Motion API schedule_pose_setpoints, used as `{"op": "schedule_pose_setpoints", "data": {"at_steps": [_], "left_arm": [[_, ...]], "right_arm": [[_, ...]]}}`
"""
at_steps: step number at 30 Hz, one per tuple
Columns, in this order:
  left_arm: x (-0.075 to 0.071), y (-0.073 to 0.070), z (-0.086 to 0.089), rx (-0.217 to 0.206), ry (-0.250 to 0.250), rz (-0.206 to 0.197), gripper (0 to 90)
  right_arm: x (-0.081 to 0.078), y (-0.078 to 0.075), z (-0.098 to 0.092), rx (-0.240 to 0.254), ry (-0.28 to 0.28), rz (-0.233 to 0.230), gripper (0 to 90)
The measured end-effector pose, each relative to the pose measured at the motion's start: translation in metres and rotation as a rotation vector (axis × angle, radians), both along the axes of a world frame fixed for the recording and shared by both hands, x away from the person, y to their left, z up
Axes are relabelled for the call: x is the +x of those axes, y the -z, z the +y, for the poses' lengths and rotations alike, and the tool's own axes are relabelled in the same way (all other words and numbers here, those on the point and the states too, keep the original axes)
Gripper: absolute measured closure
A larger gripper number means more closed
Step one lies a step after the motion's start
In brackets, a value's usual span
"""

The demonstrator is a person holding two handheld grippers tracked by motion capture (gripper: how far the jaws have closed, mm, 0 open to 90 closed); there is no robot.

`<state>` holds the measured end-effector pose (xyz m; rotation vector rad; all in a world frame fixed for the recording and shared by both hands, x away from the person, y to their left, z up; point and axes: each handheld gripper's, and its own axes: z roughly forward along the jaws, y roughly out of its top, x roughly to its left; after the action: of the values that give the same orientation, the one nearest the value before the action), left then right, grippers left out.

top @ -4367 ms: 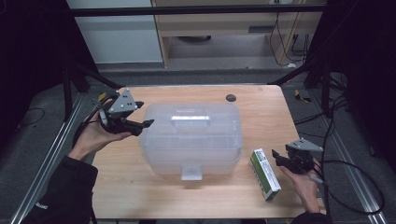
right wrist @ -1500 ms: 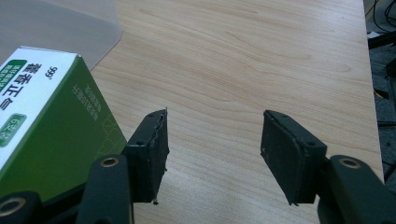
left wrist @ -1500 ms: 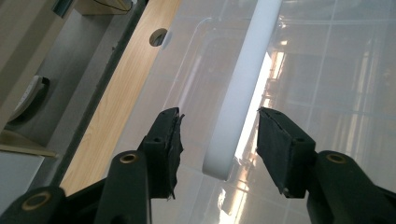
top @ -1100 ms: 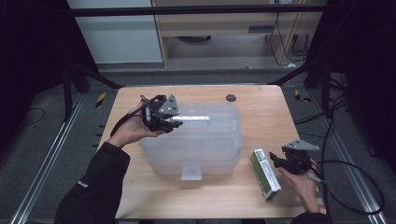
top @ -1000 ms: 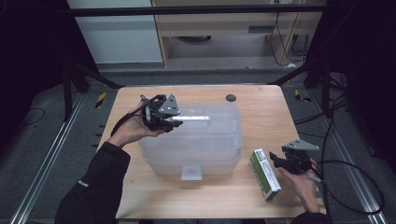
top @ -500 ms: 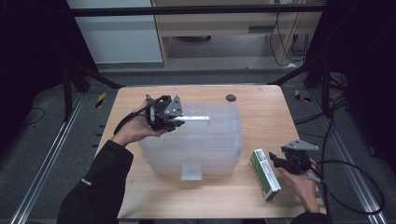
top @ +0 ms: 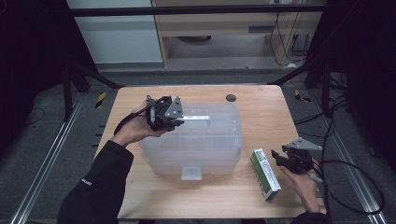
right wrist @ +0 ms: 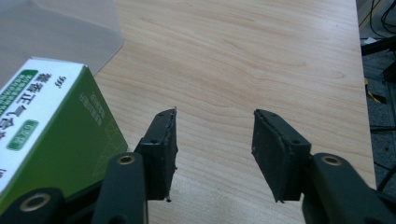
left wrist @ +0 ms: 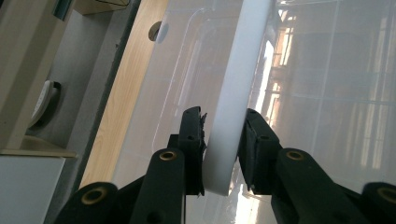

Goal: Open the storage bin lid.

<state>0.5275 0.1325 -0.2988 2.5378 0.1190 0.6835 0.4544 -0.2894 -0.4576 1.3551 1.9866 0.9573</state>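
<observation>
On the wooden worktop (top: 219, 200) stands a large clear plastic box (top: 196, 140) with a lid, and along the top of this lid lies a white handle bar (top: 196, 118). The left tool (top: 173, 119) is at the left end of this bar. In the left gripper view the white bar (left wrist: 233, 107) runs straight away from the tool, between its two black jaws. The jaws have just been closing on it. The right pad (left wrist: 250, 140) seems to touch the bar, and the left pad (left wrist: 196, 140) is just beside it; whether the grip is already firm cannot be told for sure.

The relation that matters is this: the long axis of the bar goes left to right across the lid, and the left tool comes at it from the left end, in line with it. The left hand (top: 137, 133) is the nearer one; the right hand is well apart, at the right front of the worktop.

The right tool (top: 280, 161) is just beside a green and white carton (top: 265, 173), which lies flat near the box. Its jaws have just been closing too, but they are apart with nothing between them. In the right gripper view the carton (right wrist: 51, 126) is to the left of the jaws, outside them.

A small dark round thing (top: 230, 98) lies behind the box.
</observation>
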Motion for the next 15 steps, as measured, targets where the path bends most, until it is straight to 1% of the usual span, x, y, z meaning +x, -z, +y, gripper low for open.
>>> {"op": "schedule_pose_setpoints", "data": {"at_steps": [4, 6, 7, 8, 9, 10, 11, 15], "left_arm": [[0.002, -0.002, 0.0, -0.001, -0.002, 0.0, 71.4], [0.002, -0.002, 0.0, -0.004, -0.004, -0.007, 71.2], [0.004, -0.004, 0.001, -0.014, -0.011, -0.01, 71.0], [0.005, -0.006, 0.001, -0.021, -0.015, -0.011, 70.9], [0.005, -0.006, 0.001, -0.021, -0.015, -0.011, 70.7], [0.007, -0.007, 0.001, -0.025, -0.018, -0.013, 70.7], [0.009, -0.009, 0.001, -0.03, -0.023, -0.013, 70.5], [0.013, -0.012, 0.002, -0.036, -0.034, -0.017, 70.0]], "right_arm": [[-0.002, -0.004, 0.001, 0.015, -0.002, -0.007, 56.5], [-0.002, -0.005, 0.001, 0.012, -0.007, -0.009, 57.8], [-0.002, -0.006, 0.001, 0.019, -0.011, -0.01, 61.0], [-0.003, -0.007, 0.001, 0.02, -0.013, -0.011, 62.2], [-0.003, -0.008, 0.001, 0.027, -0.013, -0.012, 64.2], [-0.003, -0.008, 0.001, 0.027, -0.013, -0.012, 64.2], [-0.004, -0.01, 0.001, 0.029, -0.019, -0.017, 69.0], [-0.006, -0.015, 0.002, 0.047, -0.03, -0.025, 78.4]]}}
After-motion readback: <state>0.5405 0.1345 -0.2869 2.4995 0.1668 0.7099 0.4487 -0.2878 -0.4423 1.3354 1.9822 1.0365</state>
